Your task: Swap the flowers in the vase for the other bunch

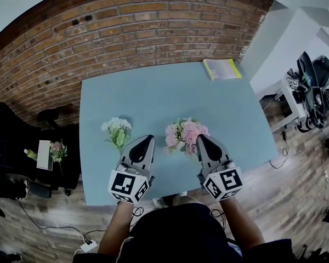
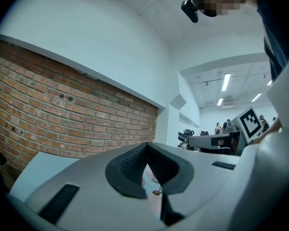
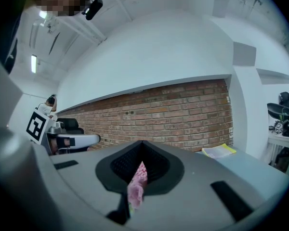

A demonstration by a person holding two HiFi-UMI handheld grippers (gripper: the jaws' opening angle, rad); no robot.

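Left tongs (image 1: 148, 138), right tongs (image 1: 201, 138) closed; pink bunch (image 1: 185, 134) rounded; white bunch (image 1: 117, 127) smaller, leafy.

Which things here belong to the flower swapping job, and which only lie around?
For the job: pink flower bunch; white flower bunch with green leaves, lying on the pale blue table.
Lying about: yellow-green booklet at the table's far corner; black chair beside the table.

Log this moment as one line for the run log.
left gripper: jaws shut, empty | right gripper: jaws shut, empty | pink bunch: beside right gripper | white bunch: lying on table
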